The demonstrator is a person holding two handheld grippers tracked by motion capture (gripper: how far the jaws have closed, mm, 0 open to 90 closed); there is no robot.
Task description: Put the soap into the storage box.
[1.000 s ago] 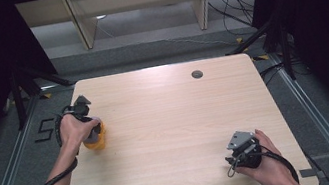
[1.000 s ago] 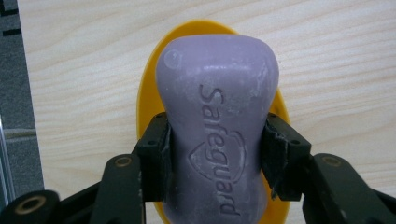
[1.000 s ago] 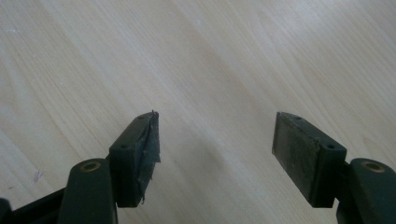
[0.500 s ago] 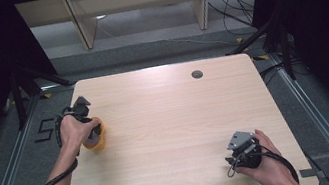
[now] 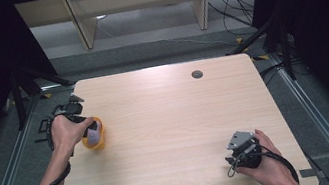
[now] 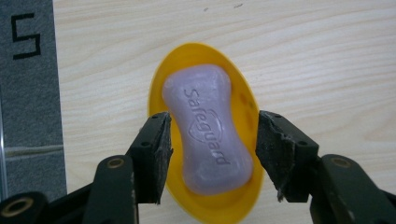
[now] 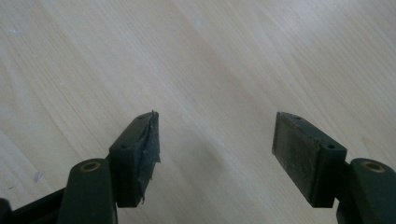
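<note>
Left hand-held gripper point(image 5: 89, 131) hangs over the yellow soap dish point(image 5: 95, 140) near the table's point(image 5: 177, 120) nine o'clock edge in the high view, and a pale lilac soap bar point(image 5: 96, 132) peeps out beside the hand; the right hand-held gripper point(image 5: 241, 149) rests well apart, down toward five o'clock, with nothing near it. From the left gripper view, the soap bar point(image 6: 208, 128) lies lengthwise in the oval soap dish point(image 6: 243, 93), running from twelve to six o'clock, its waisted middle level with the two pads point(image 6: 159, 140). The jaws have just been opening and now stand released, a gap showing on either side of the bar, so nothing is gripped although the soap sits between them. I judge the bar to be solid, fairly light, stiff but easily dented, and slick if at all damp; its rounded ends would squirt free, so the narrow waist, pinched across at three and nine o'clock, is the best place to take hold. The dish looks like thin, light plastic that could slide on the smooth wood if nudged. In the right gripper view, the right hand-held gripper point(image 7: 215, 154) is spread wide and empty above bare table point(image 7: 210, 56).
</note>
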